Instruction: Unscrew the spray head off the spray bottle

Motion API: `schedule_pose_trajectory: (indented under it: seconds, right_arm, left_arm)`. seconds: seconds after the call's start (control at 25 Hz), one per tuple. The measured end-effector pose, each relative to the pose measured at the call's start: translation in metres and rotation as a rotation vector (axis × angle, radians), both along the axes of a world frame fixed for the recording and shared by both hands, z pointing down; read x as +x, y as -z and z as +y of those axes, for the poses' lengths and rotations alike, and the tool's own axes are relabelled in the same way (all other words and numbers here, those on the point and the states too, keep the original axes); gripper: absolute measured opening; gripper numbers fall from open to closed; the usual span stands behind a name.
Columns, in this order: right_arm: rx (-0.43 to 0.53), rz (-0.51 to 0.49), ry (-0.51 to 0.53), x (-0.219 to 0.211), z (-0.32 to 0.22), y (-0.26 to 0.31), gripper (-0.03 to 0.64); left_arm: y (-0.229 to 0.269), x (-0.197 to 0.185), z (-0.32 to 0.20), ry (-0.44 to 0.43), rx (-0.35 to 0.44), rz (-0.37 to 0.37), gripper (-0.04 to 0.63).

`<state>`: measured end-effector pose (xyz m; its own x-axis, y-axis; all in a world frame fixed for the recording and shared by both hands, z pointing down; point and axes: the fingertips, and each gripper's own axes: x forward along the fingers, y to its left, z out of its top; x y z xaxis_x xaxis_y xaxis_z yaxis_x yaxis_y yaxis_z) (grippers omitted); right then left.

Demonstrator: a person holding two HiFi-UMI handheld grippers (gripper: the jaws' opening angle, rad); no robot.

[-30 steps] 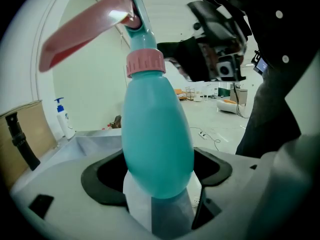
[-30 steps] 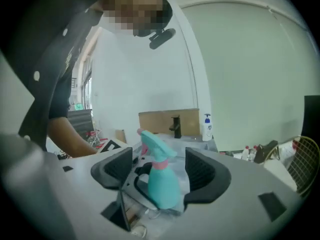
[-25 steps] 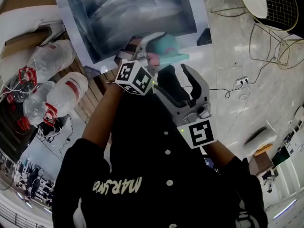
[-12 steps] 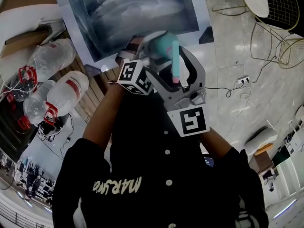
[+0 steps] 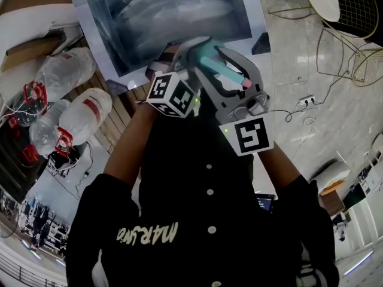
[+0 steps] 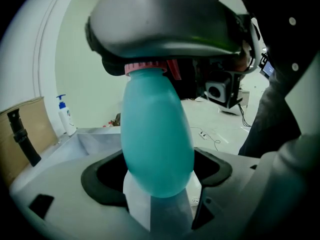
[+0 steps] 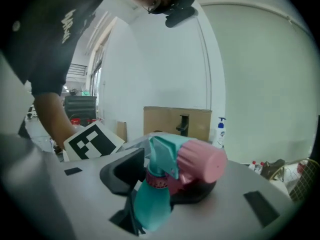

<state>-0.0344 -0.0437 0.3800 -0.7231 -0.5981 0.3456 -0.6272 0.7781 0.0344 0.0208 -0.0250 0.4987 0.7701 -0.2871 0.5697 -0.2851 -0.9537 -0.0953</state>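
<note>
A teal spray bottle [image 5: 202, 50] is held up in front of the person, its round body [image 6: 157, 144] clamped between the jaws of my left gripper [image 5: 187, 57], which is shut on it. The teal spray head [image 7: 167, 151] with its pink nozzle [image 7: 202, 161] sits above a pink collar [image 7: 157, 180]. My right gripper [image 5: 224, 73] straddles that head. Its jaws have just been closing, and the pads now press on the head from both sides. In the left gripper view a right finger [image 6: 165, 24] crosses just above the collar [image 6: 145, 69].
Clear plastic bottles with red caps [image 5: 81, 118] lie at the left on a slatted surface. A large printed sheet [image 5: 167, 17] lies ahead. Wire chairs [image 5: 347, 34] and a floor cable [image 5: 302, 106] are at the right. A cardboard box [image 7: 175, 121] and a pump bottle [image 7: 218, 131] stand farther off.
The right gripper came in from the lower right, rolled, and closed its jaws round the spray head, whose nozzle now points lower right. The left gripper and bottle stayed put.
</note>
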Motion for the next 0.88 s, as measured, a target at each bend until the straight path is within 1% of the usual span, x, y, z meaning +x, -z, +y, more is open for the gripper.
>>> schedule_pose_trajectory:
  seconds: [0.08, 0.16, 0.24, 0.36, 0.48, 0.6, 0.68, 0.76, 0.88]
  right_arm:
    - [0.016, 0.004, 0.107, -0.001, 0.000, -0.001, 0.158]
    - [0.029, -0.005, 0.243, -0.003, 0.004, 0.000, 0.156]
    - [0.044, -0.025, 0.405, -0.005, 0.010, 0.000, 0.155]
    - [0.009, -0.086, 0.622, -0.003, 0.017, 0.001, 0.153]
    - [-0.032, -0.123, 0.771, -0.002, 0.020, 0.001, 0.153]
    - [-0.052, -0.111, 0.869, -0.003, 0.023, 0.003, 0.153]
    - [-0.062, -0.103, 0.905, -0.005, 0.026, 0.004, 0.152]
    - [-0.069, -0.104, 0.918, -0.005, 0.028, 0.005, 0.152]
    - [-0.073, -0.103, 0.910, -0.004, 0.028, 0.005, 0.152]
  left_arm:
    - [-0.001, 0.000, 0.000, -0.008, -0.001, 0.000, 0.407]
    - [-0.001, -0.001, 0.000, -0.015, -0.003, 0.003, 0.406]
    - [-0.001, -0.001, 0.000, -0.028, 0.000, 0.008, 0.405]
    - [-0.003, 0.001, 0.001, -0.056, 0.004, 0.016, 0.405]
    - [-0.004, 0.003, 0.002, -0.079, 0.000, 0.027, 0.405]
    - [-0.003, 0.003, 0.003, -0.087, -0.007, 0.042, 0.406]
    - [-0.002, 0.002, 0.004, -0.092, -0.004, 0.044, 0.405]
    - [-0.001, 0.001, 0.006, -0.102, 0.003, 0.039, 0.405]
    - [0.000, 0.002, 0.005, -0.107, 0.006, 0.037, 0.405]
